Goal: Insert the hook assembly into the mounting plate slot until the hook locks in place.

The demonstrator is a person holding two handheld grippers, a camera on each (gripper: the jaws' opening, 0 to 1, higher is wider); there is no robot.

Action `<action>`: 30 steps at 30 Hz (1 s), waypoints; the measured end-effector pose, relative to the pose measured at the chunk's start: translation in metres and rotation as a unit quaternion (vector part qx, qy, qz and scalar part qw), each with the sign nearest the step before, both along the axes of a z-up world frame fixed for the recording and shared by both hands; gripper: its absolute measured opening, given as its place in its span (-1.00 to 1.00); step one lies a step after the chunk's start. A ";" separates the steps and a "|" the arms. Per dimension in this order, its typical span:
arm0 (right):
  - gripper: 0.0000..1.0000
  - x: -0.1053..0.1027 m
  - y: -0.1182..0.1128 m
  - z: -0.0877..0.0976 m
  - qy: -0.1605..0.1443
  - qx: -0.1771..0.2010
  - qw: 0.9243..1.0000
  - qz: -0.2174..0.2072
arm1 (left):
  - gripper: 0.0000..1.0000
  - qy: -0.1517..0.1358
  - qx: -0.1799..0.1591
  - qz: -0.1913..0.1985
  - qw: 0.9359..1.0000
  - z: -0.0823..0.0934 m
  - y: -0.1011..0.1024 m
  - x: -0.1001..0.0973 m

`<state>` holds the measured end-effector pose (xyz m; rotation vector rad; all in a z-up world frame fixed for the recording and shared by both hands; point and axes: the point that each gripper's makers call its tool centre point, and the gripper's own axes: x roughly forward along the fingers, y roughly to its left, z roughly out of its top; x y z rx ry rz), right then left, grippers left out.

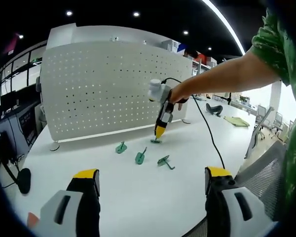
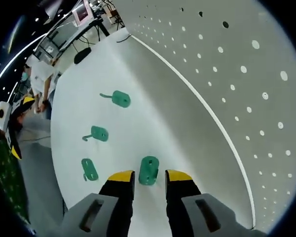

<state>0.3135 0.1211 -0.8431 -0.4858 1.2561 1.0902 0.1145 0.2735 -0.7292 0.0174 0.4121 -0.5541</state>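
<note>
Four green hook assemblies lie on the white desk [image 1: 138,197] in front of the upright white perforated mounting plate [image 1: 98,89]. In the right gripper view, one hook assembly [image 2: 149,170] lies flat on the desk directly between the yellow-tipped jaws of the right gripper [image 2: 149,178]; the jaws stand partly open, one on each side of the piece, and contact with it cannot be confirmed. The mounting plate [image 2: 227,74] rises close beside this hook, its base edge running along the desk. Three further hook assemblies lie apart from the jaws on the open desk: one nearest [image 2: 90,169], one in the middle [image 2: 98,134] and one farthest [image 2: 120,98].

In the left gripper view, the right gripper [image 1: 160,132] is held by a person's hand [image 1: 178,97], tip down at the desk just in front of the plate, over the hook assembly [image 1: 155,140]. The three loose hooks [image 1: 121,147], [image 1: 140,157], [image 1: 164,161] lie in a row nearer the camera. The left gripper [image 1: 152,178] hangs above bare desk with its jaws wide apart and nothing between them. A black cable [image 1: 209,133] trails from the right gripper across the desk.
</note>
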 end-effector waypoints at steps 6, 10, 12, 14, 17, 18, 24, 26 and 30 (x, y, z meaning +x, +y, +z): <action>-0.60 0.000 -0.001 -0.004 0.005 -0.006 1.000 0.003 | 0.80 0.001 -0.001 0.000 1.000 0.000 0.000 0.000; -0.64 0.001 -0.003 -0.006 0.006 -0.012 1.000 0.007 | 0.80 0.001 -0.001 0.001 1.000 0.000 0.000 0.000; -0.66 0.000 -0.002 -0.006 0.006 -0.013 1.000 0.007 | 0.80 0.001 -0.001 0.001 1.000 0.000 0.001 0.000; -0.67 0.002 -0.002 -0.006 0.006 -0.015 1.000 0.007 | 0.80 0.001 -0.002 0.002 1.000 0.000 0.001 0.000; -0.69 0.001 -0.001 -0.008 0.008 -0.017 1.000 0.009 | 0.79 0.002 -0.002 0.002 1.000 0.000 0.001 0.000; -0.70 0.000 -0.001 -0.008 0.007 -0.021 1.000 0.010 | 0.79 0.002 -0.003 0.002 1.000 0.000 0.001 0.000; -0.75 0.001 -0.001 -0.010 0.008 -0.024 1.000 0.008 | 0.79 0.001 -0.004 0.002 1.000 0.000 0.002 0.000; -0.76 0.001 0.000 -0.010 0.010 -0.024 1.000 0.006 | 0.79 0.002 -0.004 0.002 1.000 0.000 0.002 0.000; -0.78 -0.001 -0.001 -0.012 0.014 -0.026 1.000 0.005 | 0.78 0.002 -0.005 0.002 1.000 0.000 0.002 0.000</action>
